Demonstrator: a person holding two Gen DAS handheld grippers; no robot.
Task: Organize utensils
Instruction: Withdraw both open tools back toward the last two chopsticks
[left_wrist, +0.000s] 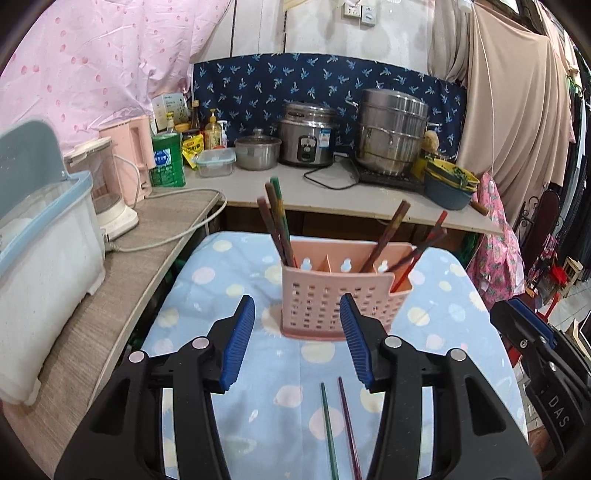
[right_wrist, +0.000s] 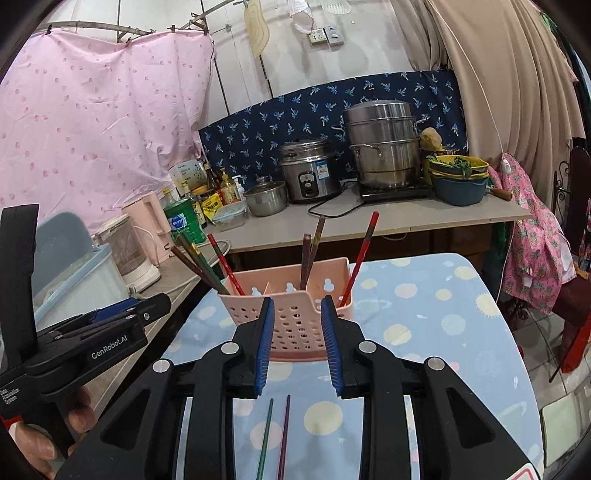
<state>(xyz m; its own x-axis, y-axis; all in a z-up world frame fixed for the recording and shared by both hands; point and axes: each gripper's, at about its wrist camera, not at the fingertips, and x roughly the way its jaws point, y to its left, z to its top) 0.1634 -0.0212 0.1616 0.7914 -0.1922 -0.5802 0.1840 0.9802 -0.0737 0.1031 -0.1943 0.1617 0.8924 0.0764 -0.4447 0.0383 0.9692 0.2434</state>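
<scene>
A pink perforated utensil holder (left_wrist: 332, 299) (right_wrist: 295, 321) stands on the blue dotted cloth (left_wrist: 443, 314) (right_wrist: 424, 314). Several chopsticks (left_wrist: 275, 221) (right_wrist: 364, 251) lean in its left and right compartments. Two loose chopsticks lie side by side on the cloth nearer to me, a green one (left_wrist: 328, 424) (right_wrist: 266, 435) and a purple one (left_wrist: 347, 424) (right_wrist: 284, 432). My left gripper (left_wrist: 297, 341) (right_wrist: 144, 310) hovers open and empty just in front of the holder, above their far ends. My right gripper (right_wrist: 298, 347) (left_wrist: 513, 310) is also open and empty, its jaws narrower, framing the holder's front wall.
A worktop behind holds a rice cooker (left_wrist: 308, 138), a steel steamer pot (left_wrist: 391, 133), a small lidded pot (left_wrist: 256, 149), stacked bowls (left_wrist: 450, 184) and bottles. On the left counter stand a plastic dish box (left_wrist: 44, 236), a jug kettle (left_wrist: 110, 192) and a cable. A hand (right_wrist: 74, 417) holds the left gripper.
</scene>
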